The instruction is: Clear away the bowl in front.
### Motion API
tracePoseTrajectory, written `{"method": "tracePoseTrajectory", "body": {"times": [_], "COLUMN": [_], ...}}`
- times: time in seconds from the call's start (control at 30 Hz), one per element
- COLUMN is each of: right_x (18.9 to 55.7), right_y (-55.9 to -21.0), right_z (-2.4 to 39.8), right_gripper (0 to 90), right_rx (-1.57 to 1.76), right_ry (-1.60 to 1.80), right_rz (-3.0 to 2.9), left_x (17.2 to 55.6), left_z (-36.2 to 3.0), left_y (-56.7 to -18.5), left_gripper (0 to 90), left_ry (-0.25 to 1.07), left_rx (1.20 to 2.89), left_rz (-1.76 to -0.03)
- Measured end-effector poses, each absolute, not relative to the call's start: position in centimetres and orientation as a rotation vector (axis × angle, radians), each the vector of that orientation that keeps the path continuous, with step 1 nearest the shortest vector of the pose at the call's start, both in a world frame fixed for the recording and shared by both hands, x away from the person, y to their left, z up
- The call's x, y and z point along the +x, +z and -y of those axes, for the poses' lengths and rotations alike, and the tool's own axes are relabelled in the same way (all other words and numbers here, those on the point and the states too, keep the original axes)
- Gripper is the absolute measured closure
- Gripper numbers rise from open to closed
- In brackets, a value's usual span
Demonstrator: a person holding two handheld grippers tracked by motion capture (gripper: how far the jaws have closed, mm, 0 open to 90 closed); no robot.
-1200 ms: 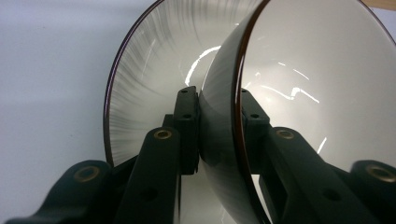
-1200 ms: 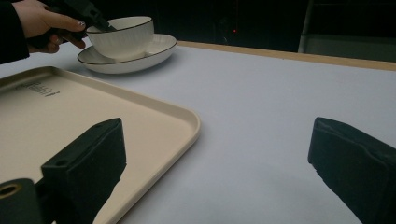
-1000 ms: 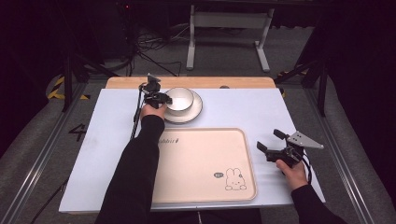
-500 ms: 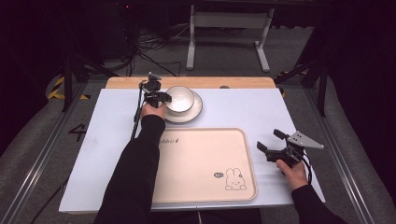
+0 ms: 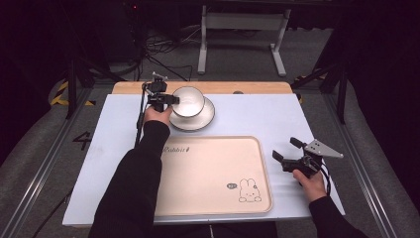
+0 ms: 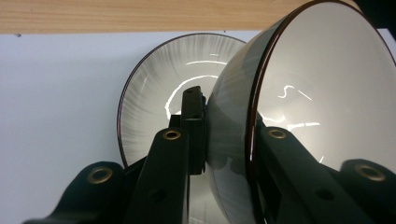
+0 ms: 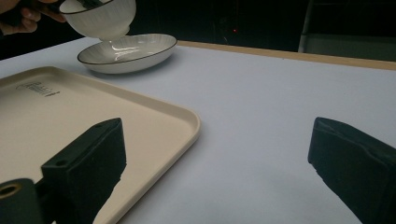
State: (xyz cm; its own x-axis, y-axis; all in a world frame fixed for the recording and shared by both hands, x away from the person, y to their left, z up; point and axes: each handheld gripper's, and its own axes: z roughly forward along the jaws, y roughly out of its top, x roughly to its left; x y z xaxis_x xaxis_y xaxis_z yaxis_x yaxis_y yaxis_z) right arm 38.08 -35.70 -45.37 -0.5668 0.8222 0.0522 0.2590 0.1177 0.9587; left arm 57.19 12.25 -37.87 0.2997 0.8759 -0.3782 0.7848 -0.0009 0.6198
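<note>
A white ribbed bowl [image 5: 189, 100] with a dark rim hangs tilted just above a matching shallow plate [image 5: 197, 119] at the back of the table. My left gripper [image 5: 166, 99] is shut on the bowl's rim, one jaw inside and one outside. In the left gripper view the bowl [image 6: 308, 93] sits between the jaws of the left gripper [image 6: 229, 121], with the plate [image 6: 154, 98] behind it. My right gripper [image 5: 284, 148] rests open at the right of the beige tray [image 5: 213, 173], with nothing between its jaws. The right gripper view shows the right gripper [image 7: 215, 154], the bowl [image 7: 100, 16] and the plate [image 7: 128, 51].
The beige tray [image 7: 70, 107] with a rabbit drawing [image 5: 249, 191] lies at the front middle of the pale blue table cover [image 5: 257, 114]. A wooden strip [image 5: 247, 87] runs along the far edge. A metal stand [image 5: 242, 29] is on the floor beyond.
</note>
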Motion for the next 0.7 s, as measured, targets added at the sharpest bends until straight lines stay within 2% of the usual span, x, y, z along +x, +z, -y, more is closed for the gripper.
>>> {"method": "tracePoseTrajectory", "body": {"times": [0.53, 0.7], "right_x": [38.1, 38.1], "right_y": [-45.4, -45.4], "right_z": [35.7, 35.7], "right_gripper": [4.7, 4.8], "right_rx": [1.045, 1.045], "right_ry": [1.461, 1.46], "right_rz": [-1.899, -1.899], "left_x": [55.2, 54.4], "left_z": [-12.6, -12.3], "left_y": [-35.6, -35.1], "left_gripper": [79.6, 79.6], "left_ry": [0.195, 0.151], "left_rx": [1.861, 1.906], "left_rz": [-1.406, -1.355]}}
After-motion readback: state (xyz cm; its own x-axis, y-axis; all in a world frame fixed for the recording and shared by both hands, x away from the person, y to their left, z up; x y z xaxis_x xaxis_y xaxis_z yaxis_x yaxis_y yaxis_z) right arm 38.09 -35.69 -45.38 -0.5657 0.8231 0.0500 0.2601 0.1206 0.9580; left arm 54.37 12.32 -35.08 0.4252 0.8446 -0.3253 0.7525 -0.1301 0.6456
